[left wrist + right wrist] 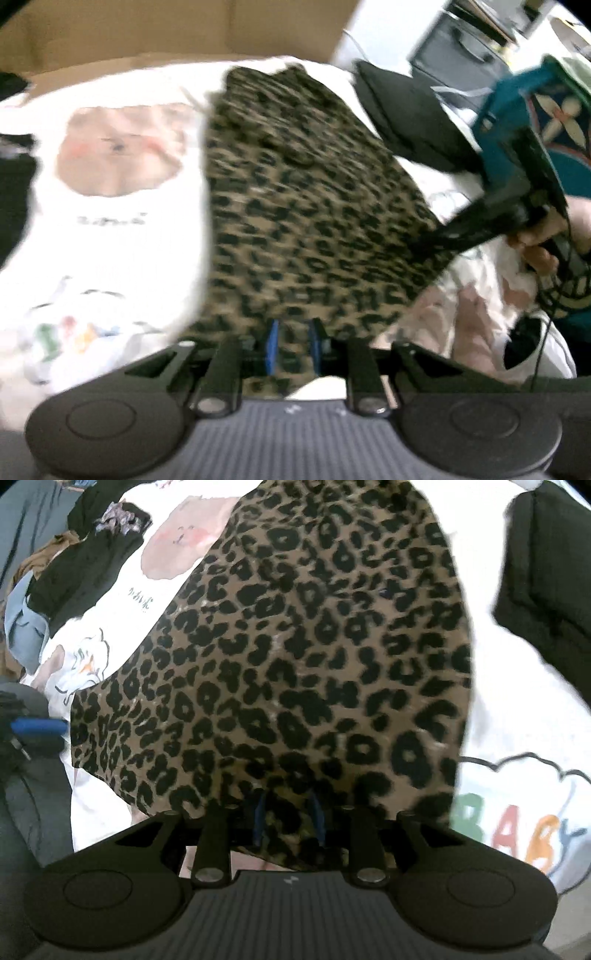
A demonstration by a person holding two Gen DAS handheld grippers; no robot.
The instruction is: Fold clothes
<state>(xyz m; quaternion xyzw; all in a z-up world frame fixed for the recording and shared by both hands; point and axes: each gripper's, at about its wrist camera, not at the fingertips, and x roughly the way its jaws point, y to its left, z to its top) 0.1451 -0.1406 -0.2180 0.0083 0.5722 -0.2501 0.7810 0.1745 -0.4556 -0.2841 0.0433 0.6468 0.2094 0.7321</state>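
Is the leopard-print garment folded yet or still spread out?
Cannot tell for sure. The leopard garment lies mostly flat as one broad panel on the white sheet; blur hides any fold lines.

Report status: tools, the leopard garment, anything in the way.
Left tool and right tool both at the leopard garment's near edge, grip unclear. Garment spread on white printed sheet. Black folded cloth alongside, apart.
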